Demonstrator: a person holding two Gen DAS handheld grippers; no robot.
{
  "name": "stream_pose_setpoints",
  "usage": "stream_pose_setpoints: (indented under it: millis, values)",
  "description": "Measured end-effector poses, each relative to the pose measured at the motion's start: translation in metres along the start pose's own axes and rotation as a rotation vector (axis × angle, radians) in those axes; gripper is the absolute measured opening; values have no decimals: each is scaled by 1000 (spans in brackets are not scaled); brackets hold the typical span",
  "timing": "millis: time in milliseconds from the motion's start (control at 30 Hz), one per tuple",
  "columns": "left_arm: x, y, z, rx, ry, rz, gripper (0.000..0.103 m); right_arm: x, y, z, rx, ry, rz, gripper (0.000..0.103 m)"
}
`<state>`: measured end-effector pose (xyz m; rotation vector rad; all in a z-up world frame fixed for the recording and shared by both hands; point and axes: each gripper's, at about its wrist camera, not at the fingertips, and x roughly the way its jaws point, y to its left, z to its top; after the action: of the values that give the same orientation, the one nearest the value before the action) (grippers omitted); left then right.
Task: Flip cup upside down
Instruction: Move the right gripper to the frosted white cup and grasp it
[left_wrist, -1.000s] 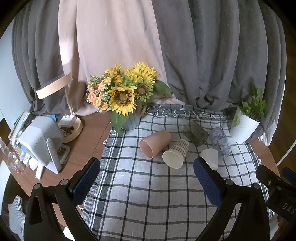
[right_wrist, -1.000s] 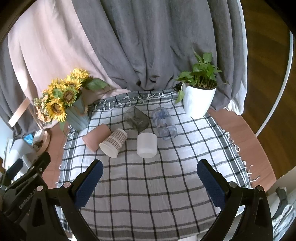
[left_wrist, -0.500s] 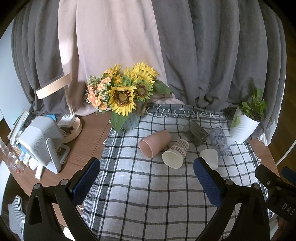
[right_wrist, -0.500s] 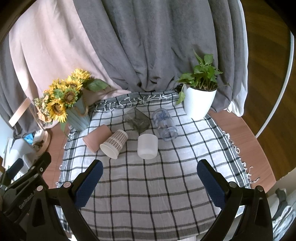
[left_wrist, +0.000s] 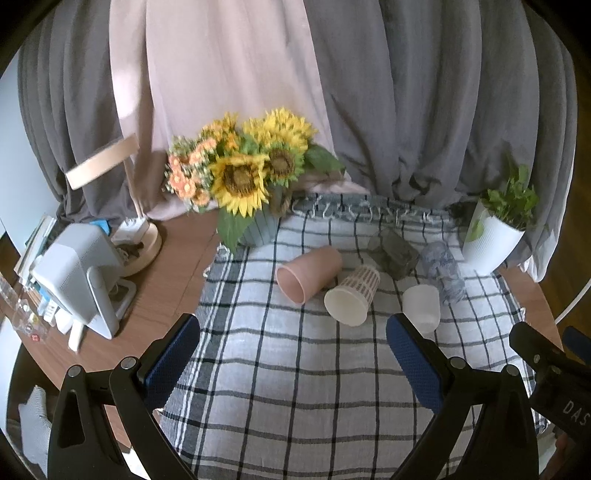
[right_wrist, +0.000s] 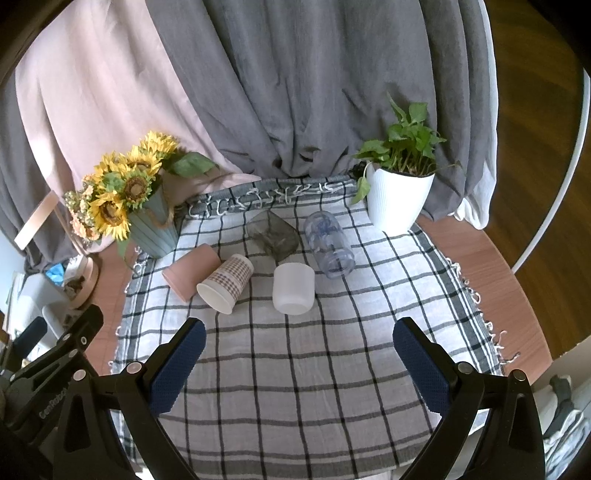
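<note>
Lying on their sides on the checked cloth (right_wrist: 295, 369) are 5 cups: pink cup (right_wrist: 190, 269), patterned paper cup (right_wrist: 225, 282), frosted white cup (right_wrist: 293, 288), dark glass (right_wrist: 273, 234), clear tumbler (right_wrist: 328, 243). Left claw (left_wrist: 291, 356) and right claw (right_wrist: 299, 363) hover spread wide, holding nothing.

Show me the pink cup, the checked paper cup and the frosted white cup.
pink cup (right_wrist: 192, 269), right wrist view, on its side wall.
checked paper cup (right_wrist: 232, 277), right wrist view, patterned wall.
frosted white cup (right_wrist: 293, 288), right wrist view, side wall.

Five cups (right_wrist: 293, 288) lie on checked cloth (right_wrist: 295, 369)
</note>
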<state>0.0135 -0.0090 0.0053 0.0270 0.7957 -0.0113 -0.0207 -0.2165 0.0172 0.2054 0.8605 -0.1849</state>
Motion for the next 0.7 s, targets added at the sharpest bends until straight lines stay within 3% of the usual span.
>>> stream_pose_setpoints:
  millis: [400,700]
  values:
    - [80,-13,-14,28,167,58,103,96,-4,6,-24,185,60,101]
    - [135,-24,-10,9,246,82,103,174,2,15,-32,284,90,89]
